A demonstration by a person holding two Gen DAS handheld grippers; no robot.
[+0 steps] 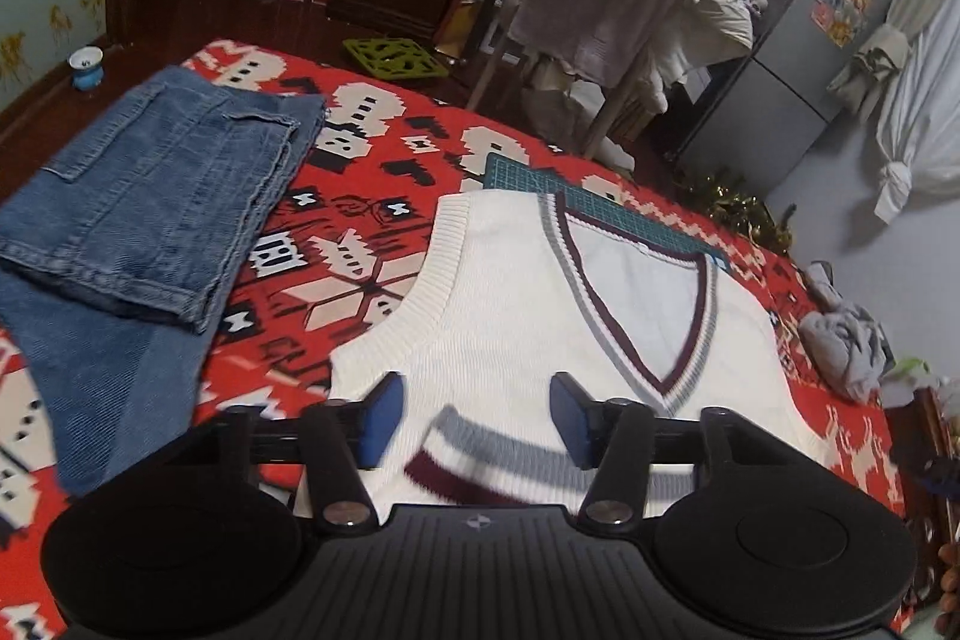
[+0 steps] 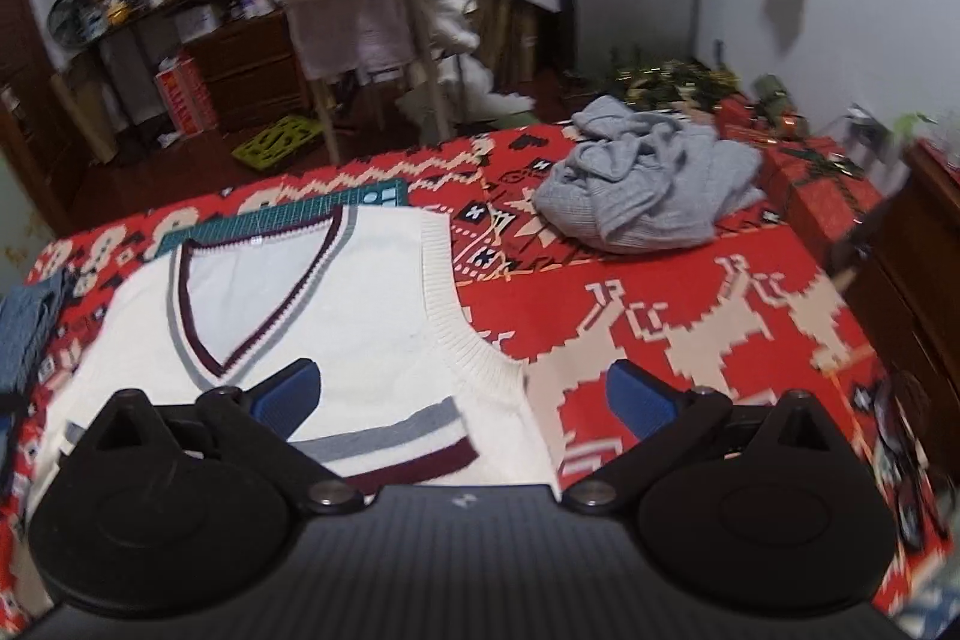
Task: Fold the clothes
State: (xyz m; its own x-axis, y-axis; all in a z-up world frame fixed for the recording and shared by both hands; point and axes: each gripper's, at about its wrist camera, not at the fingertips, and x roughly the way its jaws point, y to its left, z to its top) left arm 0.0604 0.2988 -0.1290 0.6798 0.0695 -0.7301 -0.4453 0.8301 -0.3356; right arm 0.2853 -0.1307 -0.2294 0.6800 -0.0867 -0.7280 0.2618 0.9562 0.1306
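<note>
Apparently mid-fold, the white vest lies flat on the red blanket with its hem turned up, both the left gripper and right gripper hovering wide-jawed and empty, so next comes pinching an edge.

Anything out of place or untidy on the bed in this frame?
Yes: a grey garment lies crumpled in a heap beyond the white vest, unfolded, unlike the folded jeans. A green cutting mat pokes out from under the vest's neckline.
</note>
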